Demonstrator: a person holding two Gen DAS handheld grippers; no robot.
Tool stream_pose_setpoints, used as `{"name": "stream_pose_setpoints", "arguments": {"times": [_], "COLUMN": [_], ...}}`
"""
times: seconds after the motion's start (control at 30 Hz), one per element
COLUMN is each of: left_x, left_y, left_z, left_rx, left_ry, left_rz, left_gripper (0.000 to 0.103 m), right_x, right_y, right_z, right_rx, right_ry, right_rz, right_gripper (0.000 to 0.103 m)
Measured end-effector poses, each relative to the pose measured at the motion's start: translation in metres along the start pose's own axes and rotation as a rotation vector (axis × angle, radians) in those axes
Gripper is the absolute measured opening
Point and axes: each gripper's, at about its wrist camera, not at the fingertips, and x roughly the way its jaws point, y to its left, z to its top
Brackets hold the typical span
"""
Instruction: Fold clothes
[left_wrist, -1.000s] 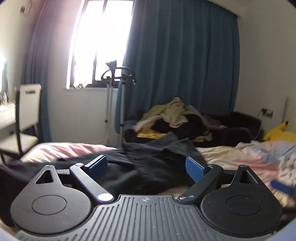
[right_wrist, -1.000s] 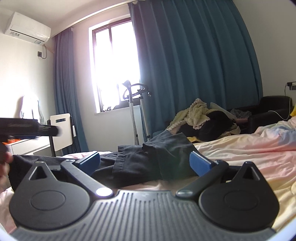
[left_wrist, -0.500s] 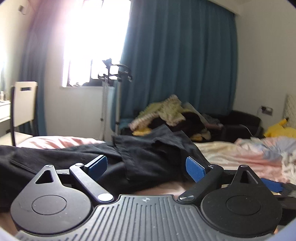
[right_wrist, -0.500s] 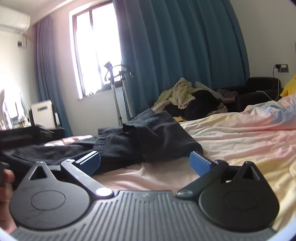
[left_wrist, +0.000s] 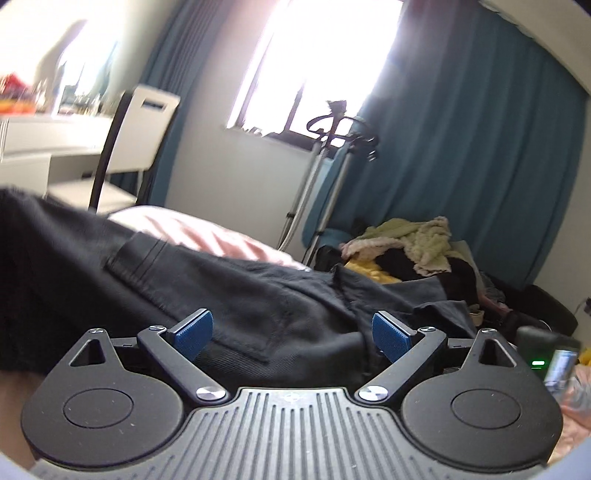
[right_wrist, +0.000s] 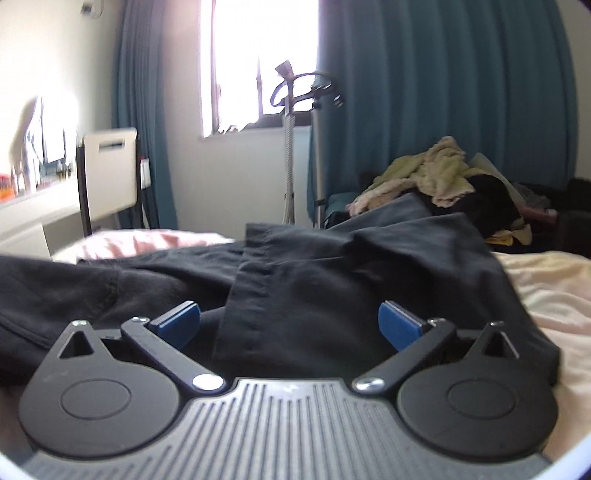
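Note:
A pair of black trousers (left_wrist: 184, 295) lies rumpled across the pink bed, its back pocket facing up in the left wrist view. My left gripper (left_wrist: 291, 334) hovers open just over the pocket area, nothing between its blue pads. In the right wrist view the same trousers (right_wrist: 332, 280) show a folded-over leg with a hem. My right gripper (right_wrist: 290, 325) stands open low over that hem edge, holding nothing. In the left wrist view the other gripper's body (left_wrist: 546, 350) shows at the right edge.
A pile of mixed clothes (right_wrist: 443, 177) sits on a dark sofa beyond the bed. A garment steamer stand (right_wrist: 291, 147) rises by the window and blue curtains. A white chair (right_wrist: 109, 170) and a desk stand at the left. Pink and yellow bedding (right_wrist: 546, 288) spreads right.
Both grippers have dropped lower and closer to the trousers, which now fill more of each view. The left view has swung left. Both grippers stay open.

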Motion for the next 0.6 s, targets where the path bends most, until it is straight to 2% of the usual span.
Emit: {"name": "stream_pose_setpoints", "arguments": {"times": [0.07, 0.2, 0.37, 0.43, 0.53, 0.6], "left_x": [0.0, 0.0, 0.005, 0.006, 0.01, 0.012], "left_y": [0.007, 0.015, 0.017, 0.015, 0.014, 0.012], "left_z": [0.002, 0.004, 0.001, 0.0, -0.002, -0.004], "left_rx": [-0.023, -0.041, -0.06, -0.057, -0.056, -0.047], "left_ry": [0.012, 0.015, 0.041, 0.047, 0.054, 0.06], "left_rz": [-0.013, -0.025, -0.05, -0.057, -0.061, -0.06], "left_gripper": [0.095, 0.095, 0.095, 0.095, 0.095, 0.095], "right_x": [0.021, 0.037, 0.048, 0.055, 0.065, 0.073], "right_y": [0.01, 0.01, -0.015, -0.026, -0.033, -0.032], "right_z": [-0.002, -0.007, -0.001, 0.002, 0.006, 0.007], "right_rx": [-0.061, -0.2, -0.218, -0.191, -0.179, -0.198], "right_ry": [0.025, -0.013, -0.022, -0.001, 0.064, 0.106], "right_rz": [-0.052, -0.192, -0.345, -0.309, -0.192, -0.169], "right_gripper": [0.103, 0.103, 0.103, 0.103, 0.103, 0.102]}}
